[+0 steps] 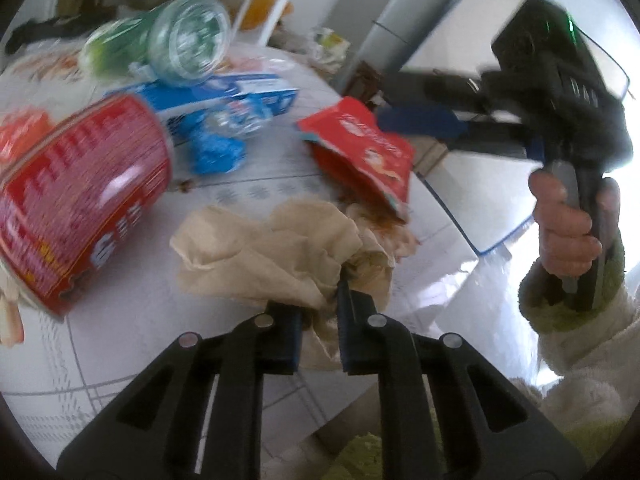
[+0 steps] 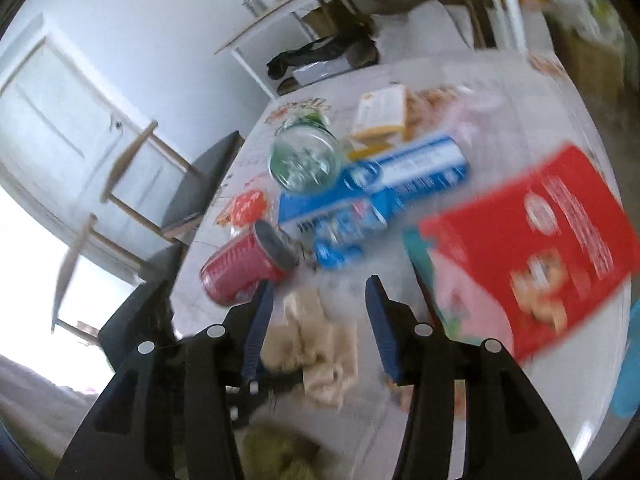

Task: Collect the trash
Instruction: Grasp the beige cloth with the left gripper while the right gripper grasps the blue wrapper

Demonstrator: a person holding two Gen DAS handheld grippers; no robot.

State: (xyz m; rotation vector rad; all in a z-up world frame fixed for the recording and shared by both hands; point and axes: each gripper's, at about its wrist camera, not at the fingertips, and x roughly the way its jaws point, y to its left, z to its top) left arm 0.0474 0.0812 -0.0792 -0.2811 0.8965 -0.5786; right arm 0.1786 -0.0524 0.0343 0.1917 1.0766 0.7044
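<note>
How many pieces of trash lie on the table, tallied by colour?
Red: 3 - red can, red snack pouch, small red wrapper
Blue: 2 - blue and white box, crumpled blue wrapper
Green: 1 - clear green bottle
Beige: 1 - crumpled paper napkin
Yellow: 1 - yellow and white carton
Total: 8

On the table (image 1: 120, 360), the crumpled napkin (image 1: 256, 256) lies between the can (image 1: 80, 200) and the snack packet (image 1: 368, 152).

Right tongs (image 2: 318, 316) are hanging open over the crumpled beige napkin (image 2: 316, 344) on the tabletop (image 2: 520, 92), with a blurry red snack bag (image 2: 532, 248) sitting just right.
</note>
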